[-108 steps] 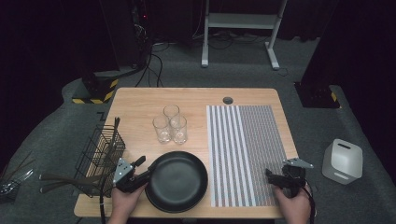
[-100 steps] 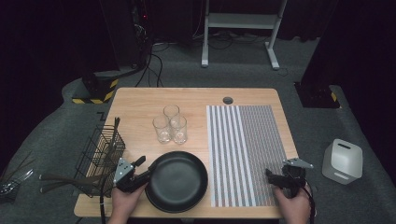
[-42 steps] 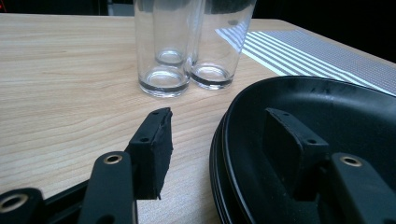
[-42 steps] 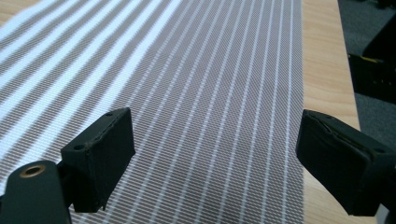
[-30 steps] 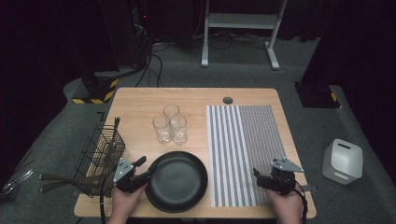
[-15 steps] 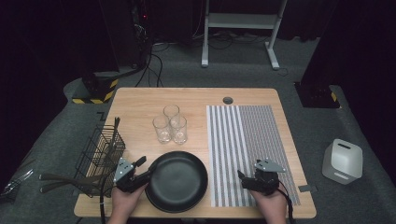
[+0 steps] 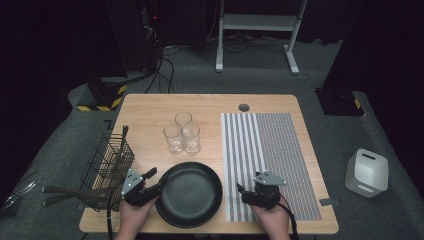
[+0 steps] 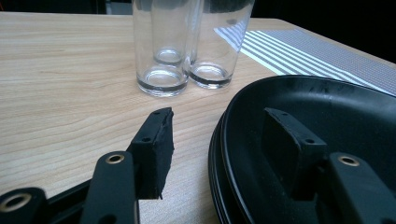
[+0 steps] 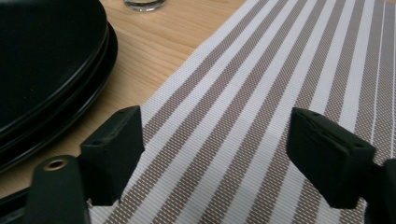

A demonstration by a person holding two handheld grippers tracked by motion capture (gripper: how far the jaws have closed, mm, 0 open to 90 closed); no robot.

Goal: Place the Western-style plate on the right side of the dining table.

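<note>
With the left gripper (image 7: 150,176) straddling the plate stack's (image 7: 192,192) rim unclamped, bring the open-jawed right gripper (image 7: 241,191) level to the opposite rim.

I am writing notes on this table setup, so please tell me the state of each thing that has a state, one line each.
black plates: stacked, flat on the table
left gripper: open, jaws astride the stack's rim
right gripper: open over the mat, jaws have just been closing, nothing between them
three glasses: upright, empty
striped placemat: flat, bare
wire basket: upright, holding utensils
</note>
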